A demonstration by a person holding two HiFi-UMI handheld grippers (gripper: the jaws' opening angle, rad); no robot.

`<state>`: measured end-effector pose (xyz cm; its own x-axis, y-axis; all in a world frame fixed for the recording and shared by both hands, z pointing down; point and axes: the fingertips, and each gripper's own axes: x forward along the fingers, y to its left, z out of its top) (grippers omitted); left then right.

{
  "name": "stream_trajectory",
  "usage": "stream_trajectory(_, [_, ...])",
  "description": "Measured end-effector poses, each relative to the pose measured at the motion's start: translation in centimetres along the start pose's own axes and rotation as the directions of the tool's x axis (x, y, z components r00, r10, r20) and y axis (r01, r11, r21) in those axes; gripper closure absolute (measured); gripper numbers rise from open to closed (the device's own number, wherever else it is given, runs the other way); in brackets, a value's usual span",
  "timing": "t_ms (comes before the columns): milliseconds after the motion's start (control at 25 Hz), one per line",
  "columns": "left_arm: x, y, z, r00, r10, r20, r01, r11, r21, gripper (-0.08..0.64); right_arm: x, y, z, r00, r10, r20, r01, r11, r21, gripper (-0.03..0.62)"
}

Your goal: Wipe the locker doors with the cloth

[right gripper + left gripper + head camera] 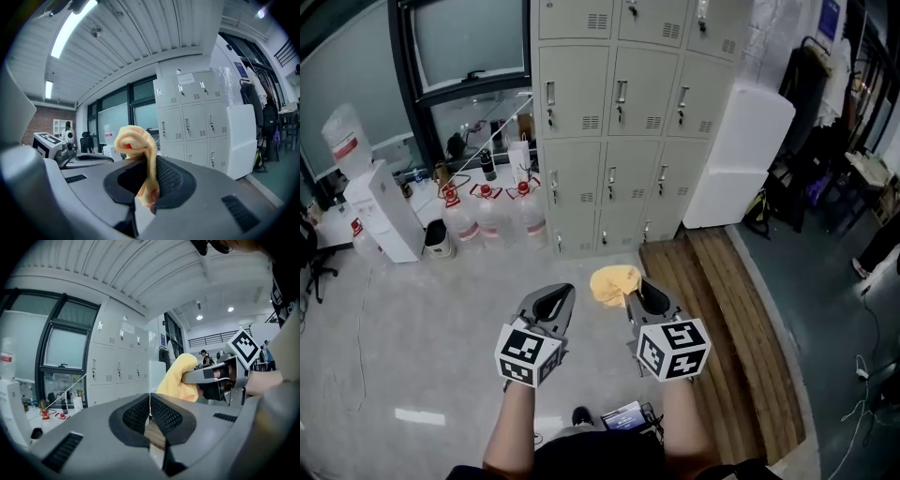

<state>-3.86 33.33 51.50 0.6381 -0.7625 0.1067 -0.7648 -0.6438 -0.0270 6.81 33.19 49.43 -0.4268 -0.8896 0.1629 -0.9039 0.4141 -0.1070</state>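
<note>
Two tongs are held side by side in front of the person, both aimed at the bank of lockers, which stands well apart across the floor. The right tongs are clamped on a bunched yellow cloth. A fold stands up above the pads and the rest hangs between them, a grip that seems meant to present a padded wad to the doors. The left tongs are closed with nothing between them, probably idle until needed. The wiping is not yet under way: the cloth touches no door.

No legible writing appears. The marker cubes carry only black-and-white square patterns. A paper sheet on an upper locker door and the red labels on the water jugs are too small to read.
</note>
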Motion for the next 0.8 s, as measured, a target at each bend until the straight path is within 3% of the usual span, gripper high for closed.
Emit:
stream_trajectory(320, [5.2,5.7,0.2,1.000,-0.016,-0.007,0.016,1.000,-0.018,0.538,7.1,-3.2,1.3,0.999,-0.027,-0.021,0.027,1.000,0.004,0.525])
stream_trajectory(600, [12.1,11.2,-0.3,0.999,0.038,-0.019,-0.038,0.999,-0.017,0.538,16.0,-6.9,2.5,0.999,0.041,-0.018,-0.041,0.999,-0.006,0.525])
stream_trajectory(800, [19.3,15.0,1.4,0.998,0.063,-0.031,-0.063,0.998,0.006,0.538,22.3,-11.5,5.3,0.997,0.073,-0.003,-0.073,0.997,-0.007,0.525])
